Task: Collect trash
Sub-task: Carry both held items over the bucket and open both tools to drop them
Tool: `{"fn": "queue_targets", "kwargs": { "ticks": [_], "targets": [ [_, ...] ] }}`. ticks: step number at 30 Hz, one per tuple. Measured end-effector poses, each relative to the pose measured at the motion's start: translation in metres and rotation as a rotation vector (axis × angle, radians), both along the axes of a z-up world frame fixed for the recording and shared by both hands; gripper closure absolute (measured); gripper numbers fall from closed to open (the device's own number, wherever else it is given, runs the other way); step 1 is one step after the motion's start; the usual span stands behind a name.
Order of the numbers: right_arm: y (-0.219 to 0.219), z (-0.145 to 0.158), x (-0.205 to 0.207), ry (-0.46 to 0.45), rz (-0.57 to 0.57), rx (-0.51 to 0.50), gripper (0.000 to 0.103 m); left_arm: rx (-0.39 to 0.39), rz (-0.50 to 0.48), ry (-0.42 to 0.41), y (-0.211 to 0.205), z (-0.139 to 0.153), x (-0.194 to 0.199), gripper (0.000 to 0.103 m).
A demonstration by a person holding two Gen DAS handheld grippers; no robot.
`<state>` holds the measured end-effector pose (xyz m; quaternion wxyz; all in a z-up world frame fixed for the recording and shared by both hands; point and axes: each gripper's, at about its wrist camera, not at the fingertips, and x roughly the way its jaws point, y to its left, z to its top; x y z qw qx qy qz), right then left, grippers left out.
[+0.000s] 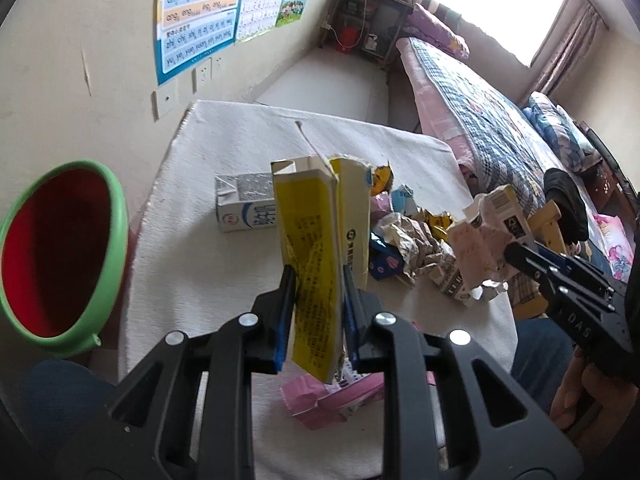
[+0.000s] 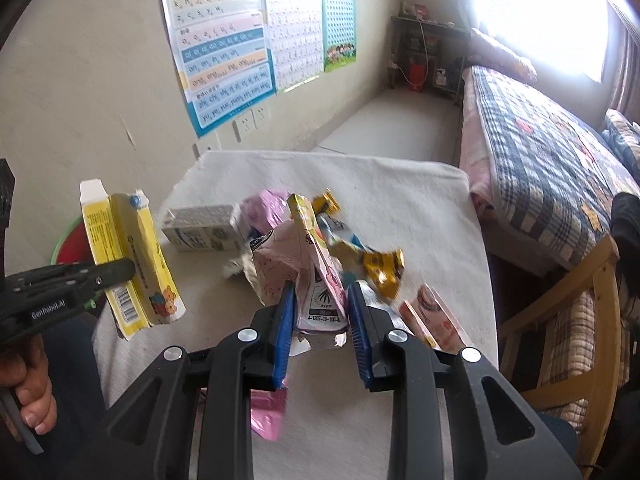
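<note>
Both grippers tilt steeply down over the table, each lifted clear of it with a load. The left gripper is clenched on a flattened yellow carton, near the red bin. The right gripper pinches a crumpled pink carton above the litter pile.

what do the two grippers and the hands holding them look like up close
Both the left gripper and the right gripper are matte black plastic with triangular cut-outs, silver round pivot pins and blue finger pads. White lettering marks their sides. A bare hand grips the left one's handle; no sleeve shows.
</note>
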<state>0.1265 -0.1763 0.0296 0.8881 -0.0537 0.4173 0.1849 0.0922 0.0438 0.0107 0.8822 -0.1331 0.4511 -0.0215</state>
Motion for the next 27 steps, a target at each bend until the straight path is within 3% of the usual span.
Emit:
{"fn": "queue_targets", "kwargs": {
  "ticks": [12,27],
  "targets": [
    [0.05,0.016,0.004,-0.033,0.078,0.032,0.077,0.014,0.08,-0.035,0.045,0.014,-0.013,0.082],
    [0.148,0.032,0.007,-0.065,0.236,0.079,0.077,0.048,0.289,-0.063,0.151,0.031,-0.045,0.082]
  ]
}}
